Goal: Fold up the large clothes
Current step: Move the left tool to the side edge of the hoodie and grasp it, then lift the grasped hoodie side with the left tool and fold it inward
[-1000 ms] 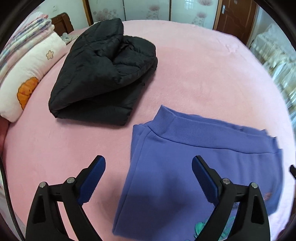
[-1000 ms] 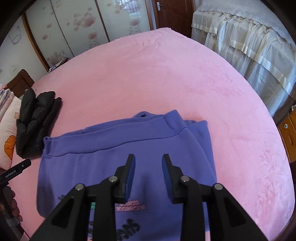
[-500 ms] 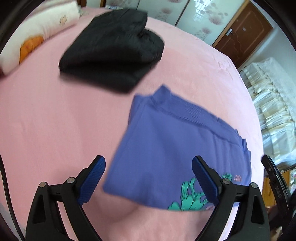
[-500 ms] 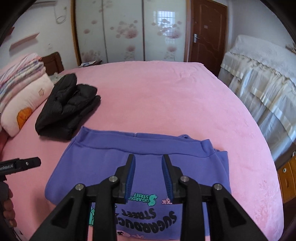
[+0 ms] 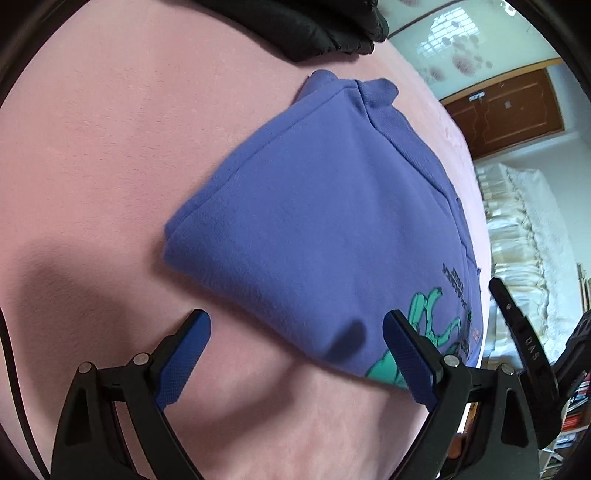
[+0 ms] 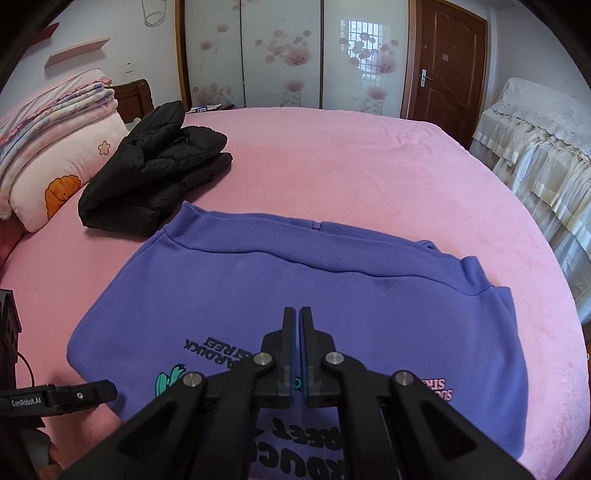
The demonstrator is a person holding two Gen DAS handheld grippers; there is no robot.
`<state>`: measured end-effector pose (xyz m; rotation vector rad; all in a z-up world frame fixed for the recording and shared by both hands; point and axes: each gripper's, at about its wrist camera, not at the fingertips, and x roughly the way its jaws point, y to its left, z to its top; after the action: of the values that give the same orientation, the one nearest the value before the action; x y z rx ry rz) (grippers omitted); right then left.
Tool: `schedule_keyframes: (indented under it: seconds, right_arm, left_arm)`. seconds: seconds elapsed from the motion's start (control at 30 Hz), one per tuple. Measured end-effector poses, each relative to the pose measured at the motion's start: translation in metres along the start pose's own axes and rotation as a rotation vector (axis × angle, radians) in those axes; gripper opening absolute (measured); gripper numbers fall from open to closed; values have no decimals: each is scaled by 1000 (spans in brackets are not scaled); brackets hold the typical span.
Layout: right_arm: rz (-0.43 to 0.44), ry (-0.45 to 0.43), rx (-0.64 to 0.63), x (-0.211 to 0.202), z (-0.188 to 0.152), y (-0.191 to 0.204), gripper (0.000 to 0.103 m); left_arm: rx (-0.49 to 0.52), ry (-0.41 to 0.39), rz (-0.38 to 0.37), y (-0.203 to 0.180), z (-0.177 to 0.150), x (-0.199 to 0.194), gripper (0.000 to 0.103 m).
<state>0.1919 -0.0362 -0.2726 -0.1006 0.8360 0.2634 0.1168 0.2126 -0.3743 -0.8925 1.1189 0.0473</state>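
A purple sweatshirt [image 6: 295, 291] with green and black print lies folded flat on the pink bed [image 6: 332, 155]. In the left wrist view the sweatshirt [image 5: 325, 229] fills the middle. My left gripper [image 5: 295, 332] is open and empty, low over the bed at the sweatshirt's near left corner. It shows at the lower left of the right wrist view [image 6: 59, 400]. My right gripper [image 6: 297, 317] is shut with nothing between its fingers, just above the sweatshirt's printed front.
A folded black puffer jacket [image 6: 155, 173] lies on the bed to the left, also at the top of the left wrist view [image 5: 314, 26]. Pillows and folded blankets [image 6: 55, 147] stand at far left. A lace-covered cabinet [image 6: 535, 147] stands to the right.
My right gripper has closed from partly open to shut and pulled back, raising its view. My left gripper has dropped lower and swung toward the sweatshirt's left corner, staying open.
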Motion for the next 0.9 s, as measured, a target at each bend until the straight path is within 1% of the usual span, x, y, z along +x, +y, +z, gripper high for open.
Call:
schedule_keyframes:
  seconds: [0.1, 0.13, 0.3, 0.5, 0.63, 0.9]
  right_arm:
    - [12, 5, 5, 8, -6, 1, 1]
    - [14, 7, 8, 11, -8, 1, 1]
    - [45, 4, 20, 15, -10, 1, 1]
    - [76, -4, 25, 14, -9, 0, 1]
    - [102, -7, 40, 12, -9, -1, 1]
    - [115, -3, 47, 14, -9, -1, 1]
  left_arm:
    - [1, -32, -28, 3, 4, 11, 96]
    - [8, -26, -24, 2, 6, 12, 96]
    - [14, -71, -57, -6, 13, 21, 102]
    - [-28, -100, -98, -9, 19, 24, 102]
    - [-32, -105, -136, -12, 25, 26, 102]
    - [-9, -124, -136, -13, 35, 33, 102]
